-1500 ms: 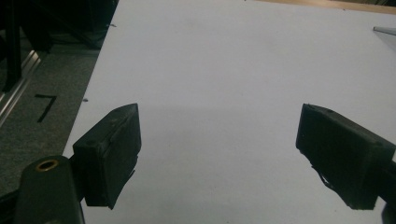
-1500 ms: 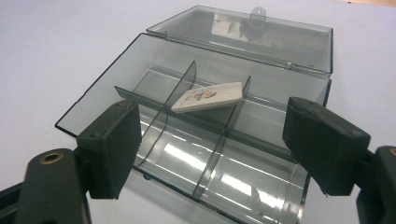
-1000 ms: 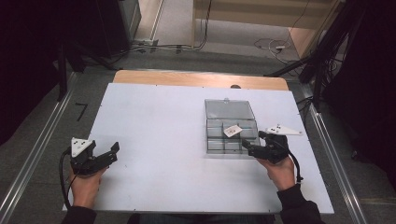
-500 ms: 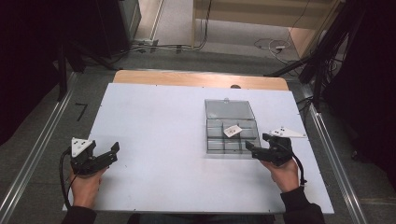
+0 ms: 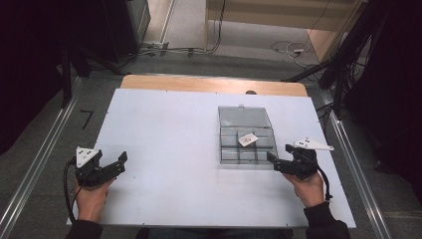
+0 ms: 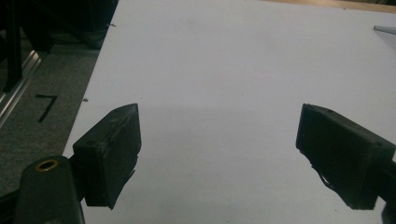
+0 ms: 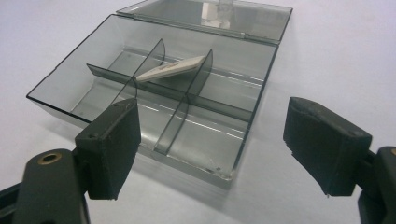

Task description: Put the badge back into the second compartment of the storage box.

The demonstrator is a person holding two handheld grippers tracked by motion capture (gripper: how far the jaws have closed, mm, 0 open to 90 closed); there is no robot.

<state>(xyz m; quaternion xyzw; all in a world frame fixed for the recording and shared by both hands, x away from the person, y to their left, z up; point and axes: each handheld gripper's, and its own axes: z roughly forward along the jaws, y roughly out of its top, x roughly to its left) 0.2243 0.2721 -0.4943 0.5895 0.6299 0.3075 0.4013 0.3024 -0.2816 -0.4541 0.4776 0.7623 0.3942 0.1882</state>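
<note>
On the white bench (image 5: 164, 129) sits a clear grey box (image 5: 247, 139) with little walls inside, lid open behind. A small white card (image 5: 248, 140) leans across one wall. Right tongs (image 5: 272, 160), spread wide, wait just beside the box; left tongs (image 5: 121, 162), also spread, are far from it.

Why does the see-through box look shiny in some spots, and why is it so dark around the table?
In the right gripper view, light glints off the clear compartment box along its dividers and open lid. In the high view, the white table is lit while the surroundings are dim. In the left gripper view, a soft shadow lies between the jaws.
</note>
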